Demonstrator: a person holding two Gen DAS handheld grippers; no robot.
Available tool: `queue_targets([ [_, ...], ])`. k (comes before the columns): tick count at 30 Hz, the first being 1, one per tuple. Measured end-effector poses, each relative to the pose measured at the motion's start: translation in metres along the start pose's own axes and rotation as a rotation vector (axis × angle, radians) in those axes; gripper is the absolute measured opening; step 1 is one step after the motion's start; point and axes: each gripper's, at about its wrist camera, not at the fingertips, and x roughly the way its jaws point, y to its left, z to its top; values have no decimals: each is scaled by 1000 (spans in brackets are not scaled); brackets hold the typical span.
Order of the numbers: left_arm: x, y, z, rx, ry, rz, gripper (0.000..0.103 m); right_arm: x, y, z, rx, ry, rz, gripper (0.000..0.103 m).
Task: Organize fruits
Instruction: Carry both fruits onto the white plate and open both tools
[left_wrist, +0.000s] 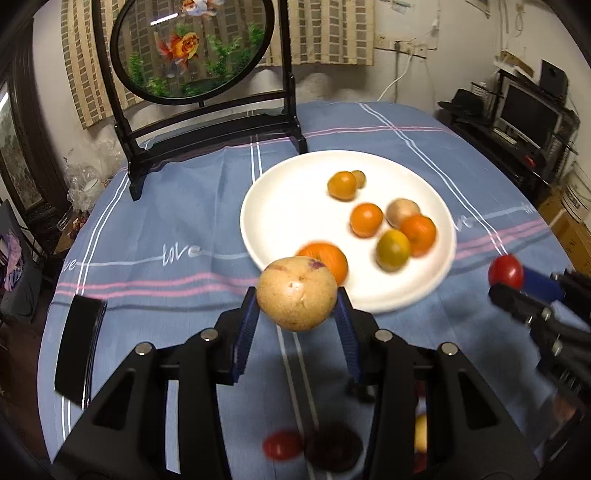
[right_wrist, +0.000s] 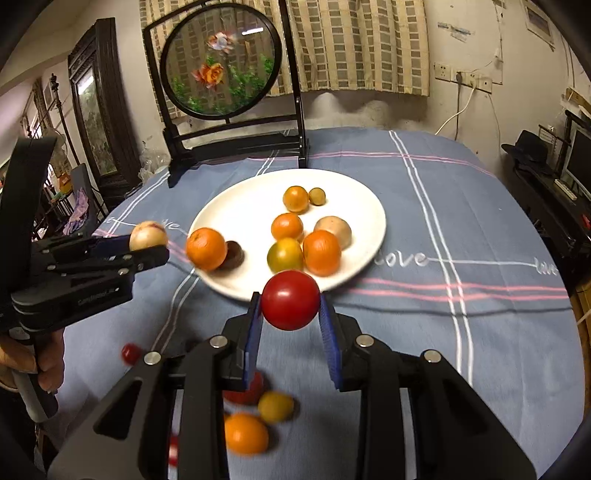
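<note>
Fruit sorting stands roughly half done, by my judgement: the white plate (right_wrist: 354, 192) ahead of both tongs already holds about seven pieces, among them several tangerines (right_wrist: 321, 252), a green-yellow citrus (right_wrist: 285, 254) and a pale tan fruit (right_wrist: 334, 226), while loose fruit remains on the blue tablecloth (right_wrist: 498, 332) beneath and behind the right tongs: an orange one (right_wrist: 245, 432), a yellow one (right_wrist: 275, 406) and a small red one (right_wrist: 130, 352). The left tongs (left_wrist: 297, 310) are pinching a tan, speckled round fruit (left_wrist: 297, 291) between their blue pads, held aloft just short of the plate's near rim. The right tongs (right_wrist: 290, 308) are pinching a red tomato (right_wrist: 290, 299) likewise, also raised, near the rim. Both point forward toward the plate, side by side and apart. A hand (right_wrist: 44, 365) grips the left handle. A framed goldfish screen (right_wrist: 221, 62) stands beyond the plate.
</note>
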Motion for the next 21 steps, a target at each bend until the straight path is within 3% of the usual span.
queue_targets([
  [8,46,-2,38,-23,-4,-1,42,57,2,26,-36,63,-28,31],
  [15,81,7,61,-89,13,-14,43,86,12,45,-75,72,-19,32],
  [17,89,11,67,-115,31,-12,43,92,14,51,-71,73,-22,36],
  [21,89,13,71,-109,22,3,47,93,14,55,-70,69,-23,39],
])
